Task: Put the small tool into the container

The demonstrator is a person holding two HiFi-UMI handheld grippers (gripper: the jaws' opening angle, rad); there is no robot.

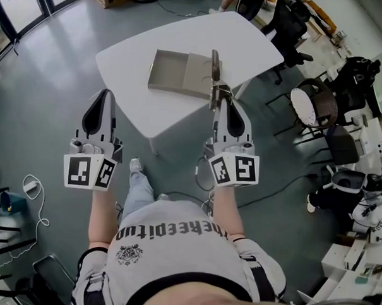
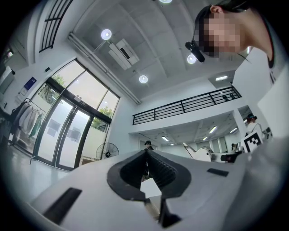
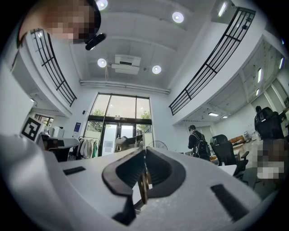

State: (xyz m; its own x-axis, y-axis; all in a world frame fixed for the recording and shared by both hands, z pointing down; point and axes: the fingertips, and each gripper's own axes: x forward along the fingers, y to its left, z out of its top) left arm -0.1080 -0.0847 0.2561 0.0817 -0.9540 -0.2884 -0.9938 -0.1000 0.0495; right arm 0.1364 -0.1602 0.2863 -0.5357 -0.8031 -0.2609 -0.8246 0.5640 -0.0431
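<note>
We have the small tool (image 1: 214,72) clenched in our right claw (image 1: 221,100), held at the edge of the container (image 1: 175,70) on the counter (image 1: 160,109). Dropping it in remains. Our left claw (image 1: 104,95) is closed and empty.

Shirt (image 1: 176,244): dark lettering across chest, upside down to camera, seems "thekeepitup". Crest (image 1: 129,254) below it: unreadable. Blue sign (image 3: 77,127) beside glass doors: too small to read.
</note>
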